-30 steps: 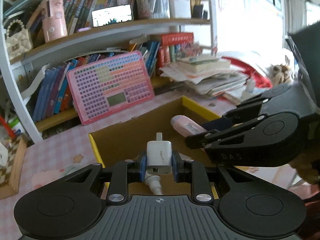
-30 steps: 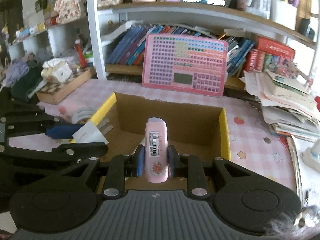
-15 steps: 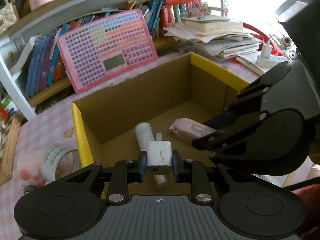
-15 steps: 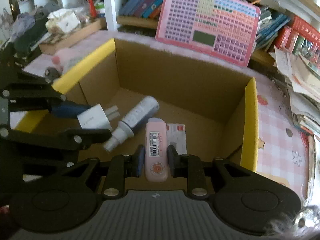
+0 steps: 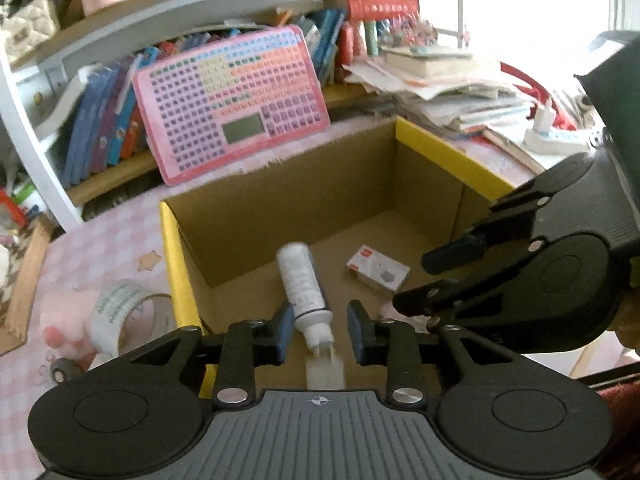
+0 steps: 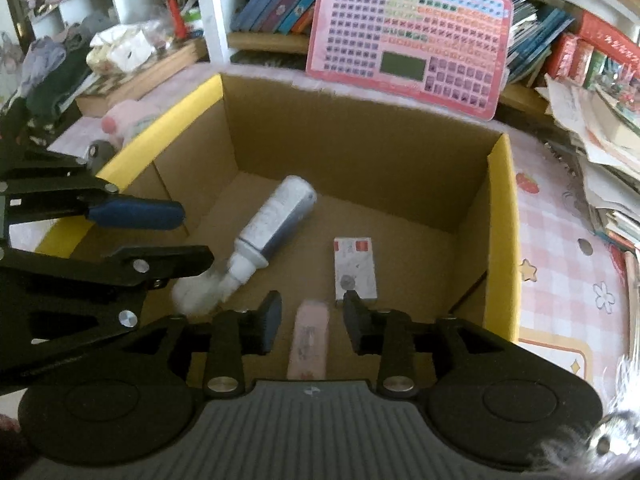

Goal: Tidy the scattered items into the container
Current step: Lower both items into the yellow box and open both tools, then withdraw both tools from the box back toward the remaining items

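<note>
Both tongs opening over cardboard box [image 6: 500, 216]: pink tube [image 6: 309, 340] drops lengthwise btwn right tongs [image 6: 311, 312]; white charger [image 5: 325, 370] falls below left tongs [image 5: 320, 330].

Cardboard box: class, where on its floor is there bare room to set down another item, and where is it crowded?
Bare floor lies along the far wall of the cardboard box, behind the spray bottle and small carton. The near edge is crowded.

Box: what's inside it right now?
In the box: a spray bottle, a small carton, a pink tube and a blurred white charger. The near floor is hidden behind the grippers.
</note>
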`<state>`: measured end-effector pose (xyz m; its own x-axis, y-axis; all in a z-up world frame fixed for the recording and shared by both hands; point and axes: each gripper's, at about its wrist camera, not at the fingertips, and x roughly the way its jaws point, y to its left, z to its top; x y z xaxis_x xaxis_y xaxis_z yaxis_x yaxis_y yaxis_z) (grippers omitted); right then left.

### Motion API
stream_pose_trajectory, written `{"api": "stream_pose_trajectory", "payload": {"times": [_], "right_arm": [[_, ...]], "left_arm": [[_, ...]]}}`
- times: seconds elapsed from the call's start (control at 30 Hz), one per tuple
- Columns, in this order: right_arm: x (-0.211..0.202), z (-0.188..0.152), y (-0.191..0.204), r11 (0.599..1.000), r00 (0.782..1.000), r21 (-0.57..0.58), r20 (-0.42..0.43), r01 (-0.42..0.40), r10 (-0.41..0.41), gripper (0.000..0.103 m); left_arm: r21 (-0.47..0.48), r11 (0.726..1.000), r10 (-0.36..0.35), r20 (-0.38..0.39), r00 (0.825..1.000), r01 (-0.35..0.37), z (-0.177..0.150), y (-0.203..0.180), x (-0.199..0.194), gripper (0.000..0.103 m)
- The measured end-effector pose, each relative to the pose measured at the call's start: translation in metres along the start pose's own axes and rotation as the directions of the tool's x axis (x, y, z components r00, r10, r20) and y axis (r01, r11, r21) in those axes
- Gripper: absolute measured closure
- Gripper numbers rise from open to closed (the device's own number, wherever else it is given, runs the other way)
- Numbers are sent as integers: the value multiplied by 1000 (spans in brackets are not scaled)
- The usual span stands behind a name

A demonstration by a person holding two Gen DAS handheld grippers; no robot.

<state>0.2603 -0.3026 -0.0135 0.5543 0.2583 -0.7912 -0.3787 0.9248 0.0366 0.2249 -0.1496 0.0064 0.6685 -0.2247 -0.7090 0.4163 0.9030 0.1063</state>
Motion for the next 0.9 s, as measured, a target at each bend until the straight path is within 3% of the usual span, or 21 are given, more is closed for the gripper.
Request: {"api": "stream_pose_trajectory", "payload": {"times": [0.13, 0.37, 0.67, 0.9], "right_arm": [[-17, -2, -4, 999, 997, 46, 76, 18, -21, 53], [-51, -9, -1, 996, 980, 88, 201, -14, -4, 52], [-78, -24, 21, 995, 961, 100, 276, 3, -31, 52], [-93, -44, 41, 985, 950, 164, 292, 61, -107, 52]], "left_arm": [[-33, 999, 39, 59, 997, -37, 1, 0, -18, 50], [-92, 992, 98, 135, 986, -86, -4, -1, -52, 30], [-106, 988, 133, 167, 977, -117, -29, -4, -77, 23], [-74, 994, 94, 199, 976, -80, -49, -2, -94, 23]]}}
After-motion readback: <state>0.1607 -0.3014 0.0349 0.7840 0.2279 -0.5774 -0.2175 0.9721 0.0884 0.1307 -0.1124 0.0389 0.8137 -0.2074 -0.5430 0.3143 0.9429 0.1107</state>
